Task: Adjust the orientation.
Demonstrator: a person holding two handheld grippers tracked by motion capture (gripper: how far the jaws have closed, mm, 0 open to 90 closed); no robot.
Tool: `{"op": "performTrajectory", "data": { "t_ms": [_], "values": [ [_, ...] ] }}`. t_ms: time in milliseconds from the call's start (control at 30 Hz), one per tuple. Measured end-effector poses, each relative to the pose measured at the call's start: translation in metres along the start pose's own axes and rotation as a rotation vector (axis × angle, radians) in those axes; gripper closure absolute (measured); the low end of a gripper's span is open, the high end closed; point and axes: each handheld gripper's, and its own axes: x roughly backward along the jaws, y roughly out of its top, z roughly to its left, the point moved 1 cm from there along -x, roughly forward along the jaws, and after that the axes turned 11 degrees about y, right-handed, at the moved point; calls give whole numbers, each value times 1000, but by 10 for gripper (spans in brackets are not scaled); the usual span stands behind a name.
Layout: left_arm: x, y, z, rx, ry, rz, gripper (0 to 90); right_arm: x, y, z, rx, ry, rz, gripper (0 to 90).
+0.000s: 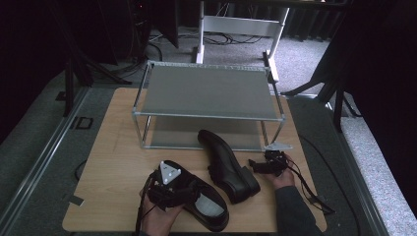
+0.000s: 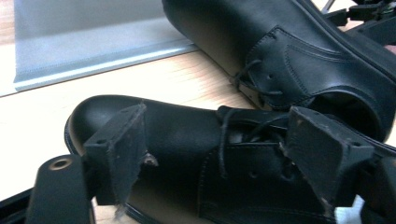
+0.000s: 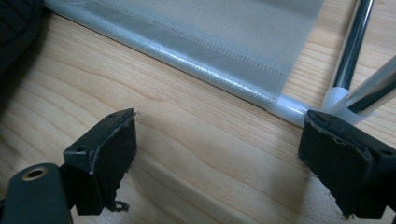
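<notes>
Two black leather lace-up shoes lie on the wooden table. The nearer shoe (image 1: 212,210) lies by the front edge with its pale insole showing; in the left gripper view this shoe (image 2: 187,135) has its toe to the left. My left gripper (image 1: 181,191) hangs over its laced part with the jaws wide apart (image 2: 219,144) and the pads clear of the leather. The second shoe (image 1: 226,164) lies just beyond (image 2: 299,51), toe toward the rack. My right gripper (image 1: 258,164) sits to the right of that shoe's heel, open (image 3: 219,149) over bare wood.
A two-shelf metal rack (image 1: 206,91) with grey shelves stands at the back of the table (image 1: 118,147). Its lower shelf edge (image 3: 196,51) and chrome corner leg (image 3: 350,60) lie just ahead of my right gripper. A cable (image 1: 312,191) trails off to the right.
</notes>
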Motion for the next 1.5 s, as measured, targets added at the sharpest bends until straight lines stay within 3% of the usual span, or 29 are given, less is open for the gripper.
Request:
{"op": "performTrajectory", "data": {
  "t_ms": [233, 367, 567, 600, 733, 800, 1033, 1167, 1267, 1500],
  "values": [
    [2, -4, -15, -31, -18, 8, 168, 0, 0, 0, 0, 0, 0, 110],
    [3, -6, -18, -18, -32, 12, 160, 0, 0, 0, 0, 0, 0, 110],
    [1, -9, -27, -55, -31, 40, 149, 0, 0, 0, 0, 0, 0, 110],
    [-3, -11, -29, -66, -3, 51, 149, 0, 0, 0, 0, 0, 0, 110],
    [-11, -17, -28, -50, 21, 64, 217, 0, 0, 0, 0, 0, 0, 110],
    [-15, -19, -27, -27, 5, 69, 218, 0, 0, 0, 0, 0, 0, 110],
    [-17, -19, -34, -23, 54, 74, 223, 0, 0, 0, -1, 0, 0, 110],
    [-18, -21, -35, -48, 83, 88, 228, 0, 0, 0, 0, 0, 0, 110],
    [-18, -20, -30, -33, 44, 66, 252, 0, 0, 0, -1, 0, 0, 110],
    [-20, -12, -23, -45, 14, 29, 299, 0, 0, 0, 0, 0, 0, 110]
  ]
}}
